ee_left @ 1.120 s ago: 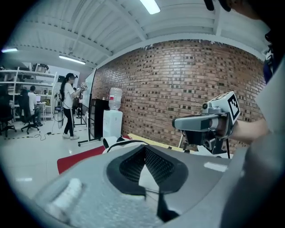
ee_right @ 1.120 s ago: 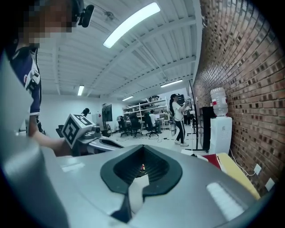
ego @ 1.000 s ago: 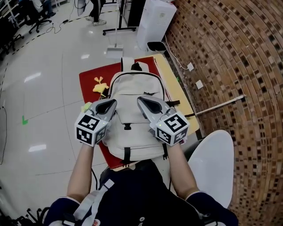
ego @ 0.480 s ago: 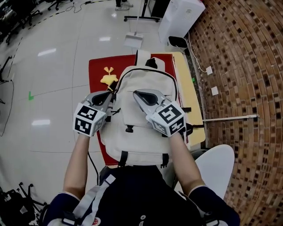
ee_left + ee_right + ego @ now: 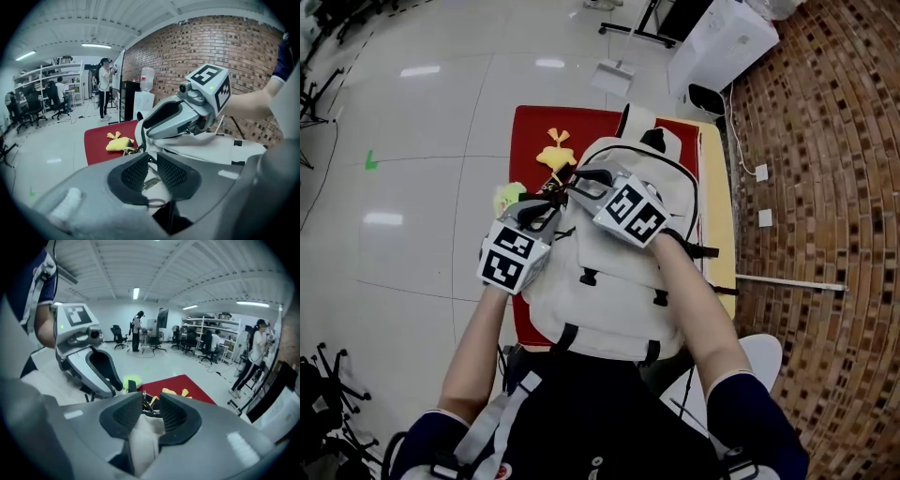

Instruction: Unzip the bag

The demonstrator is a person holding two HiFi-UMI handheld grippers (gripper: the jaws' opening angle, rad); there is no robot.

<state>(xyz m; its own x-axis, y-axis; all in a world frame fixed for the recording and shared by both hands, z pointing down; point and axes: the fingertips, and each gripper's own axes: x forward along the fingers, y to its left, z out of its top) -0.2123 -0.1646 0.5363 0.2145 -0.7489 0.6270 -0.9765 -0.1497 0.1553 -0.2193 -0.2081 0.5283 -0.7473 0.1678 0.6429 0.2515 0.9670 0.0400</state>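
Two hand-held grippers are meeting at the upper-left edge of the bag (image 5: 609, 272), which is lying lengthwise away from the person on the red counter (image 5: 530, 141). The zip pull (image 5: 560, 190) is sitting just ahead of both tips. The left hand-held gripper (image 5: 546, 204) has just been opening its jaws to a narrow gap and the right hand-held gripper (image 5: 575, 180) to a wide one. Neither is gripping, with only bag fabric and zip hardware showing between the jaws.

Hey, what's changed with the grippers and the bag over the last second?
The left gripper and right gripper moved forward and down to the far left edge of the backpack. Their jaws have just been opening; backpack material lies between them, unclamped. The backpack, red mat and yellow toy stayed put.
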